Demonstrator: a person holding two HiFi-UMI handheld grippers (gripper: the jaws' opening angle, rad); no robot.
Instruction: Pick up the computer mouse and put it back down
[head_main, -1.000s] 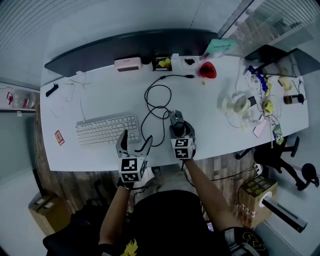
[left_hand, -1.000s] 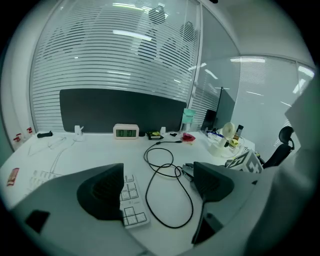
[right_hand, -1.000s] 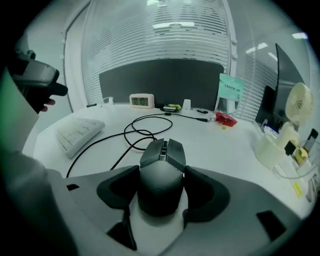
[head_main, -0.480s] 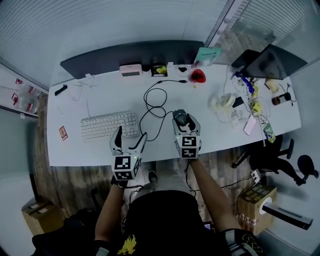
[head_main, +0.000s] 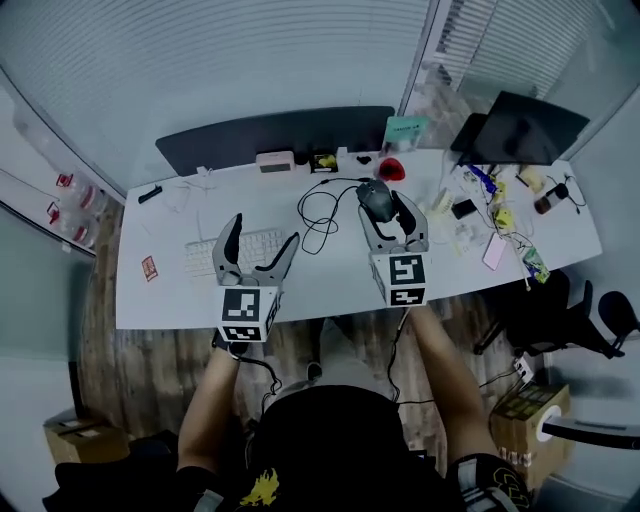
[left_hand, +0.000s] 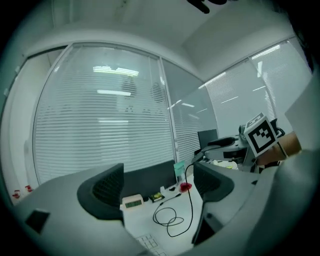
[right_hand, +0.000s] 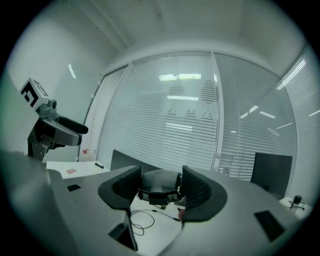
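Observation:
My right gripper (head_main: 385, 207) (right_hand: 159, 186) is shut on the dark computer mouse (head_main: 375, 198) (right_hand: 160, 183), held high above the white desk (head_main: 330, 265) and pointing level. The mouse sits squarely between both pads. Its black cable (head_main: 320, 215) trails down in loops onto the desk. My left gripper (head_main: 258, 248) (left_hand: 157, 185) is open and holds nothing, also raised well above the desk, over the white keyboard (head_main: 245, 248).
A dark monitor (head_main: 270, 135) stands along the desk's far edge with a pink clock (head_main: 275, 161) and a red object (head_main: 392, 168) before it. Clutter and a second screen (head_main: 520, 128) fill the right end. A black chair (head_main: 560, 310) stands at the right.
Both grippers have risen a long way off the desk and tilted up to level. The mouse came up in the right gripper, its cable stretching up after it.

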